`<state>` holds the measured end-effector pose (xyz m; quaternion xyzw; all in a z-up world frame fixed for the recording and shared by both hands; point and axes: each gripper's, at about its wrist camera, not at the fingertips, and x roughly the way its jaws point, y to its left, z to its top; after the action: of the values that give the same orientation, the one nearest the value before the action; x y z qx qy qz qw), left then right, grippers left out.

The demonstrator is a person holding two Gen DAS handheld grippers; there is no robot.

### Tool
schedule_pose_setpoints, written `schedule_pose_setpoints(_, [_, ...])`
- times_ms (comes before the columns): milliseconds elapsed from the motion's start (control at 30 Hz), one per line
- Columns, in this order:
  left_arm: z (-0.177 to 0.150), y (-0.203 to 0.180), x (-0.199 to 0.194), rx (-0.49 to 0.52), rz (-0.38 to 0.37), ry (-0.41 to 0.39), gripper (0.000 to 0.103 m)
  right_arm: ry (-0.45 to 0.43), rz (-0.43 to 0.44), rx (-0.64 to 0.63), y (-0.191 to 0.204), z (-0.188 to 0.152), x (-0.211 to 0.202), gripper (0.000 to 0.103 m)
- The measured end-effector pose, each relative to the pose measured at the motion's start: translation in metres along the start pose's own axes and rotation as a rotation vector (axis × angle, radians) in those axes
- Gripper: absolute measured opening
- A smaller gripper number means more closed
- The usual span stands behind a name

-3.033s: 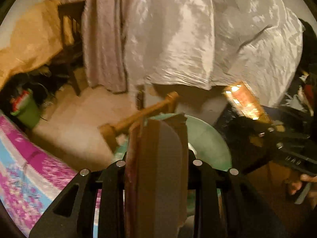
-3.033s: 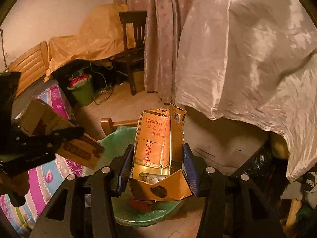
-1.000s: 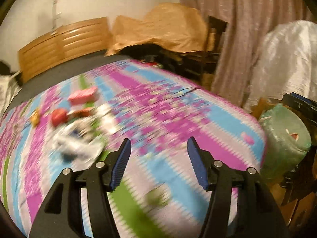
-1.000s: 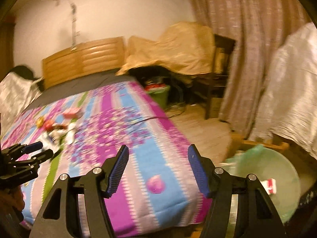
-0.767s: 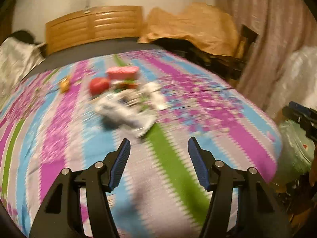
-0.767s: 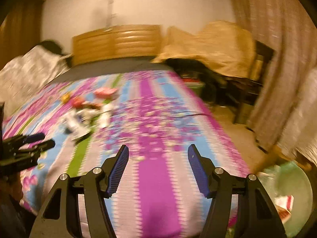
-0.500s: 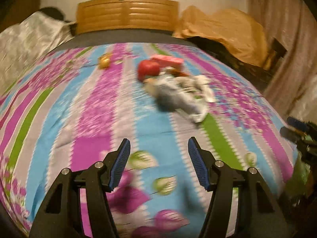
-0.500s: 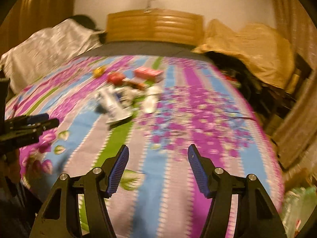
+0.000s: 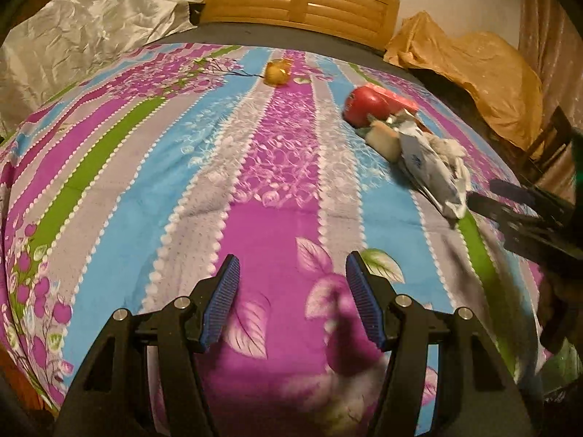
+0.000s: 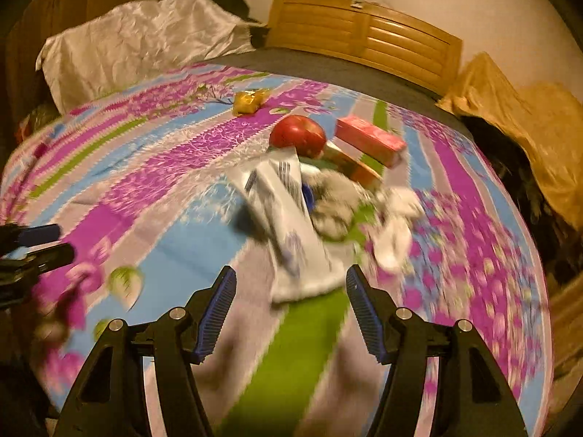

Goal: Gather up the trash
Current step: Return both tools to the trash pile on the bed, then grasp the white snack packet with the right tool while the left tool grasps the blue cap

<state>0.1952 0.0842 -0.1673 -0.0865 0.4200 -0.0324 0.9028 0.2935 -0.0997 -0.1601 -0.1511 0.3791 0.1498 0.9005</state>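
Note:
A pile of trash lies on the striped bedspread: a white foil wrapper [image 10: 291,218], crumpled tissue [image 10: 395,225], a pink box [image 10: 368,140] and a red apple-like ball [image 10: 297,134]. A yellow wrapper [image 10: 249,101] lies apart, farther back. My right gripper [image 10: 289,296] is open and empty, just short of the white wrapper. My left gripper [image 9: 291,286] is open and empty over bare bedspread, with the pile [image 9: 430,160] to its far right and the yellow wrapper [image 9: 277,71] ahead. The right gripper shows at the right edge of the left wrist view [image 9: 524,211].
The bed [image 9: 109,167] has a wooden headboard [image 9: 298,0]. A silver cloth heap [image 9: 91,32] lies at the far left. A tan covered heap [image 9: 473,69] and a dark chair [image 9: 554,138] stand at the right of the bed.
Both grippers dropped their cardboard pieces into the green bin and swung left to the bed. Both are now open and closer to the trash pile.

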Motion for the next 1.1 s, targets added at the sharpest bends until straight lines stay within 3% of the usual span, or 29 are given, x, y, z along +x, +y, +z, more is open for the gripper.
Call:
schedule_pose_setpoints(133, [0.010,0.004,0.009,-0.018,0.006,-0.003,0.058,0.092,-0.005,-0.061,0.002,0.019,0.052,0.062])
schedule_pose_setpoints(167, [0.012,0.005,0.010,-0.021,0.008,-0.004,0.058,0.116,-0.002,-0.066,0.002,0.018,0.061,0.043])
schedule_pose_setpoints(200, [0.014,0.005,0.012,-0.025,0.012,-0.008,0.058,0.112,0.001,-0.061,0.001,0.016,0.064,0.043])
schedule_pose_setpoints(267, [0.017,0.006,0.011,-0.027,0.013,-0.016,0.058,0.095,0.027,-0.016,-0.005,0.011,0.056,0.036])
schedule_pose_setpoints(433, [0.018,0.000,0.015,-0.001,0.005,-0.015,0.059,0.083,0.075,0.094,-0.015,-0.027,0.009,0.033])
schedule_pose_setpoints(600, [0.023,-0.017,0.019,0.012,-0.037,-0.006,0.059,0.087,0.112,0.350,-0.048,-0.080,-0.042,0.032])
schedule_pose_setpoints(733, [0.043,-0.041,0.031,0.029,-0.096,0.004,0.059,0.070,0.114,0.477,-0.066,-0.107,-0.069,0.031])
schedule_pose_setpoints(933, [0.102,-0.079,0.065,0.021,-0.161,-0.009,0.059,0.050,0.100,0.498,-0.069,-0.123,-0.087,0.031])
schedule_pose_setpoints(1100, [0.105,-0.118,0.072,0.100,-0.214,0.014,0.059,0.051,0.095,0.528,-0.076,-0.132,-0.093,0.031])
